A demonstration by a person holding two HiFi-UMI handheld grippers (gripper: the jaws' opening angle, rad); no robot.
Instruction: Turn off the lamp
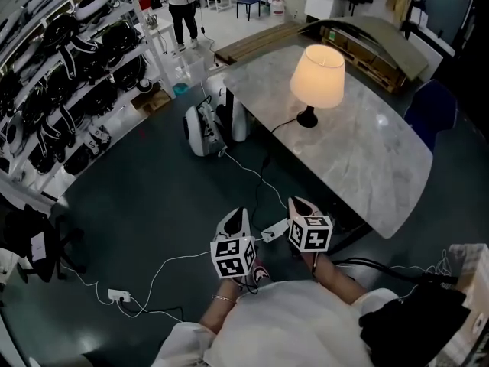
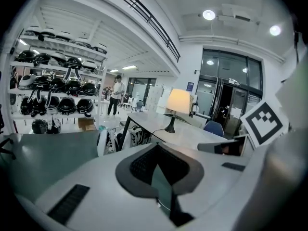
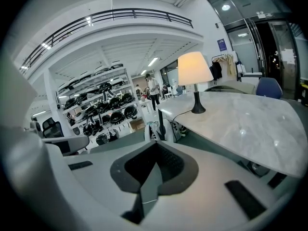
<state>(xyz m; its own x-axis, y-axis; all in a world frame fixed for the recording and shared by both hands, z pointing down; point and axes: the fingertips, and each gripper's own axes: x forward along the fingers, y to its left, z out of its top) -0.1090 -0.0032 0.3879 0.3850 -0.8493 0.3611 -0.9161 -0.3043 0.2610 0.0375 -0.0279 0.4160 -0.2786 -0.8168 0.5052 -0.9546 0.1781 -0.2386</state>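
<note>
A table lamp with a cream shade, lit, stands on a black base on the grey marble table. Its black cord runs off the table's near-left edge towards the floor. The lamp shows far ahead in the left gripper view, and the lamp also shows in the right gripper view. My left gripper and right gripper are held side by side over the dark floor, well short of the table. Both are shut with nothing between the jaws. The left gripper and the right gripper point towards the lamp.
White cables and a power strip lie on the floor, another strip sits just ahead of my grippers. Two white machines stand by the table's left corner. Shelves of helmets line the left. A person stands far back. A blue chair sits right of the table.
</note>
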